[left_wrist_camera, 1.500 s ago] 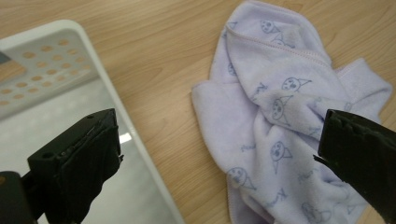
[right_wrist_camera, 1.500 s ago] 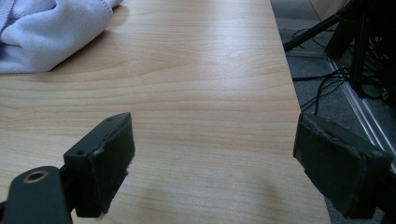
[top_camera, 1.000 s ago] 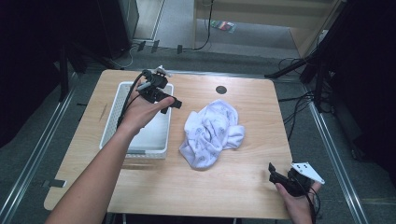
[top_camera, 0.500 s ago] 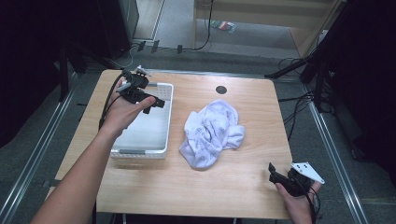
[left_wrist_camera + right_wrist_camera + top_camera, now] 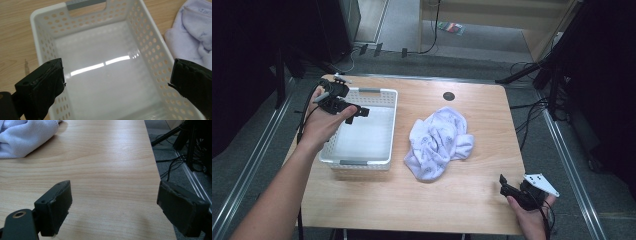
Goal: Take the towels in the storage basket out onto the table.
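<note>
Two grippers are in play, both with jaws apart and holding nothing. On the high view the left gripper (image 5: pixel 356 113) hovers over the far left corner of the basket (image 5: pixel 382 164), a white perforated one standing empty on the left half of the desk (image 5: pixel 472 200); the right gripper (image 5: pixel 506 189) rests low at the near right corner of the desk, well apart from everything. The towel (image 5: pixel 438 142) lies crumpled at mid-desk, just right of the basket and not touching it as far as can be told. Judged from this layout, the step in hand is getting the towel into the basket, and it has not been gripped yet. To do it well, the left gripper should cross the basket's right wall, come down on a raised fold near the towel's middle (a bite at the edge would likely leave most of the cloth trailing over the rim), close firmly, then lift clear of the wall before lowering. The left gripper view shows what the high view cannot: the basket floor is bare and glossy, with the grey handle slot (image 5: pixel 86 4) at the far end. The right gripper view shows bare wood and a towel corner (image 5: pixel 25 137) far off.
</note>
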Action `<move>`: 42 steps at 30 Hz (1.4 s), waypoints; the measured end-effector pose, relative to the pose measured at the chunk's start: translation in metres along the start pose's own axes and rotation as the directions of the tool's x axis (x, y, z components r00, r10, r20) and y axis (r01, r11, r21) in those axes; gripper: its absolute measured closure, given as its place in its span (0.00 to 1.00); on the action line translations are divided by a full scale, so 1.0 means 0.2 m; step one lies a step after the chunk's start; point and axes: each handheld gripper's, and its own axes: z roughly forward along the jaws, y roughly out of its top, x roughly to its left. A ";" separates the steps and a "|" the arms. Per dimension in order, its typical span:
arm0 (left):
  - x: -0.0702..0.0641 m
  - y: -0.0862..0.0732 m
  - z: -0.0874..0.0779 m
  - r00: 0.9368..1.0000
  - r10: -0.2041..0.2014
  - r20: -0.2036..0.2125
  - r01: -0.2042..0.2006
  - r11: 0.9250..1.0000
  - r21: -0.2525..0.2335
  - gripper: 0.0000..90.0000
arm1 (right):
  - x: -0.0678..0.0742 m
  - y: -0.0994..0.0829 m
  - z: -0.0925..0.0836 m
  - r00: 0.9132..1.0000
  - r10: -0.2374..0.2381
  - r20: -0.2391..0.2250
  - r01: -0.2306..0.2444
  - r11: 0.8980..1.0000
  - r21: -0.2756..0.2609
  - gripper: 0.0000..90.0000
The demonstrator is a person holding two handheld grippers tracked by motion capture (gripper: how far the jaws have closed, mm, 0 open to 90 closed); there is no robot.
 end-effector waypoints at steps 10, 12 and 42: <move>0.11 -0.10 -0.03 0.999 -0.048 -0.002 0.048 0.999 -0.027 0.00 | 0.00 0.00 0.00 1.000 0.002 0.000 -0.002 1.000 0.002 0.14; 0.13 -0.12 -0.04 0.999 -0.051 0.000 0.051 0.998 -0.022 0.00 | 0.00 0.00 0.00 1.000 0.001 -0.001 -0.001 1.000 0.002 0.14; 0.35 -0.65 -0.19 0.993 -0.117 0.003 0.116 0.985 -0.130 0.00 | 0.00 0.00 0.00 1.000 -0.002 0.005 0.002 1.000 0.006 0.14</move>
